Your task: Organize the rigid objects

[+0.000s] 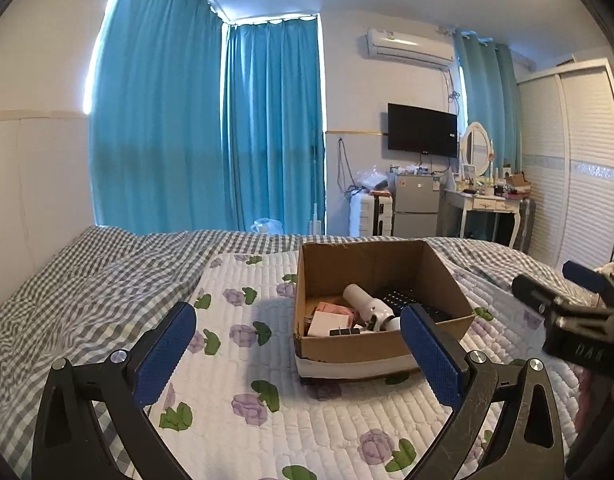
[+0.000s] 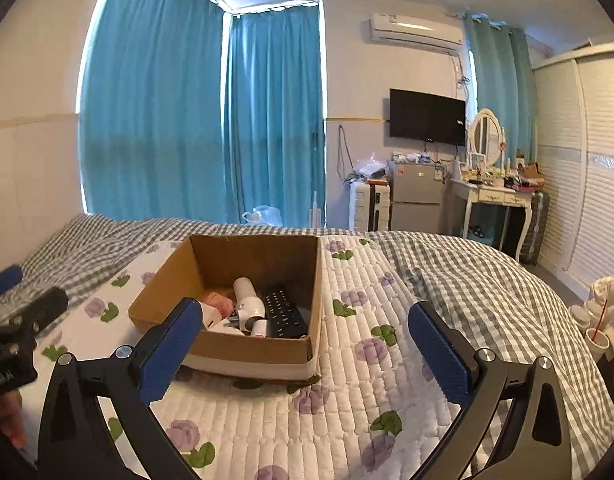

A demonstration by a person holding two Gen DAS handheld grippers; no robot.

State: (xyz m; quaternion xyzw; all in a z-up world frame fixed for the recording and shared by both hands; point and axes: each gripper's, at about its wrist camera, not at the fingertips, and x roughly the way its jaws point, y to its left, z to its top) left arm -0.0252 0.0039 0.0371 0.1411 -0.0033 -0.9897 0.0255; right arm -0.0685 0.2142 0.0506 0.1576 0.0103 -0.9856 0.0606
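An open cardboard box (image 1: 447, 276) (image 2: 167, 280) sits on the flowered white quilt (image 1: 247, 380) (image 2: 367, 380). Inside lie a white cylindrical device (image 1: 367, 304) (image 2: 249, 298), a black remote (image 1: 407, 300) (image 2: 285, 314), a pink-and-white small box (image 1: 331, 318) (image 2: 219, 304) and black binder clips (image 1: 343, 332). My left gripper (image 1: 299, 340) hovers open just in front of the box, nothing between its blue pads. My right gripper (image 2: 303, 340) is open too, its left pad (image 2: 171, 348) over the box's near left corner. Each gripper shows at the other view's edge.
A grey checked bedsheet (image 1: 67, 300) (image 2: 487, 280) covers the rest of the bed. Beyond it stand blue curtains (image 1: 267, 120), a small fridge (image 1: 415, 208), a white dressing table (image 1: 483, 204) and a wardrobe (image 1: 579, 168). White bottles and a cup (image 2: 597, 340) sit at the right edge.
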